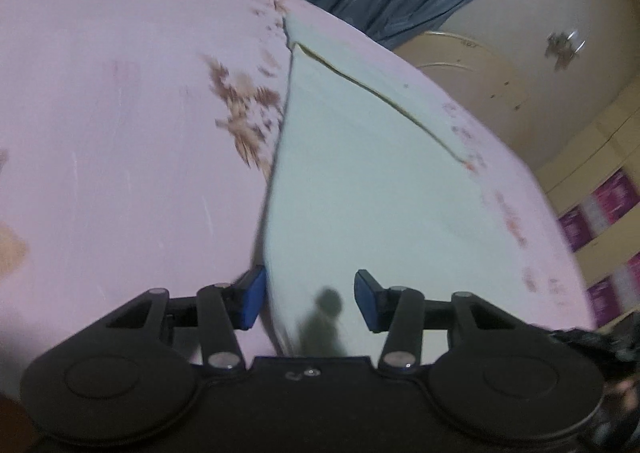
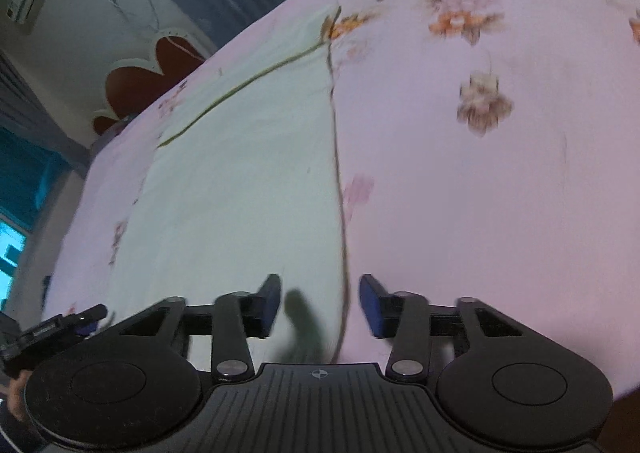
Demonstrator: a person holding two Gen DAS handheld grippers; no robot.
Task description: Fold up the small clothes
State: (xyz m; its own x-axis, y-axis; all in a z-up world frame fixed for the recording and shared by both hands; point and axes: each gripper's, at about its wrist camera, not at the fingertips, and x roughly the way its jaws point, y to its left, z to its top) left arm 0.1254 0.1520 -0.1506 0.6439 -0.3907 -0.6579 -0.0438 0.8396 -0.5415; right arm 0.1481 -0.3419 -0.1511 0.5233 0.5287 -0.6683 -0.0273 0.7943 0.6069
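While both hand-held grippers (image 1: 310, 303) (image 2: 318, 305) gape, pale cloth (image 1: 360, 173) lies flat, lengthwise away.

A pale mint cloth (image 1: 360, 181) with a thin olive-edged hem is lying flat and smooth on the pink floral bedsheet (image 1: 120, 93).

My right gripper (image 2: 316, 305) hangs with jaws apart over the near edge of the pale green cloth (image 2: 240, 181), lying flat on the pink flowered sheet (image 2: 480, 193).
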